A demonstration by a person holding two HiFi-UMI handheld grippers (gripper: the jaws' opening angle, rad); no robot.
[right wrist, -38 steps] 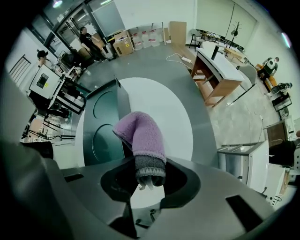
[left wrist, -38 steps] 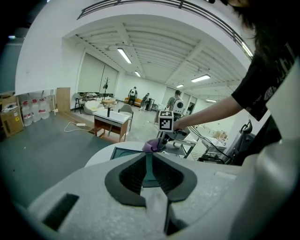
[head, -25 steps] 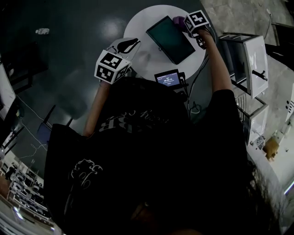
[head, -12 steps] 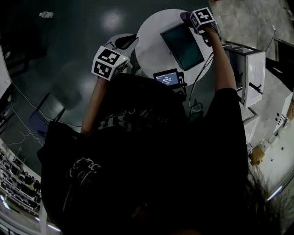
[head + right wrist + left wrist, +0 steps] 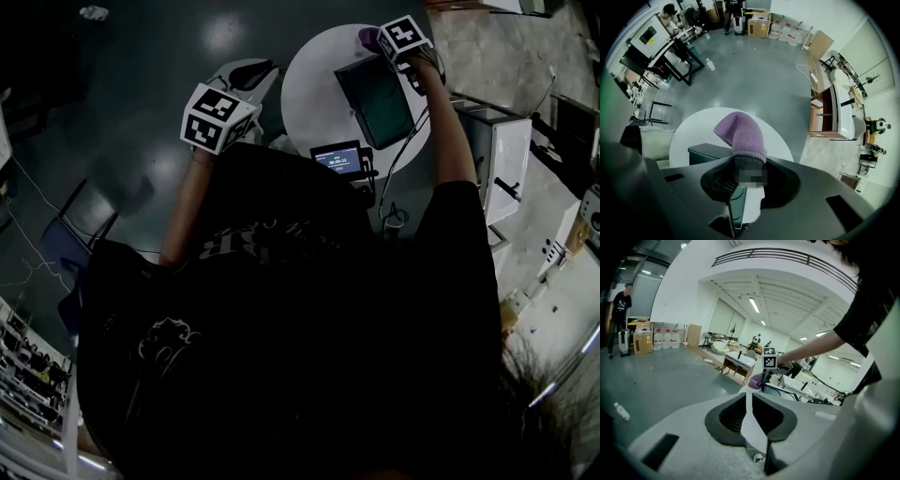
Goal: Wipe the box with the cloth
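A dark green box (image 5: 375, 94) lies on the round white table (image 5: 314, 84). At the box's far end, my right gripper (image 5: 382, 44) is shut on a purple cloth (image 5: 367, 37). In the right gripper view the cloth (image 5: 740, 133) sticks out forward from between the jaws of the right gripper (image 5: 749, 164), over the box's (image 5: 705, 152) far edge. My left gripper (image 5: 251, 73) hangs off the table's left side, shut and holding nothing. From the left gripper (image 5: 747, 397) view, the cloth (image 5: 755, 382) and the box (image 5: 780, 391) are far ahead.
A small device with a lit screen (image 5: 339, 157) sits at the table's near edge, with cables trailing down. A white cabinet (image 5: 502, 159) stands to the right of the table. Dark glossy floor lies to the left.
The head view has swung a little. My right gripper keeps the cloth at the box's far end; the left gripper stays beside the table's left edge.
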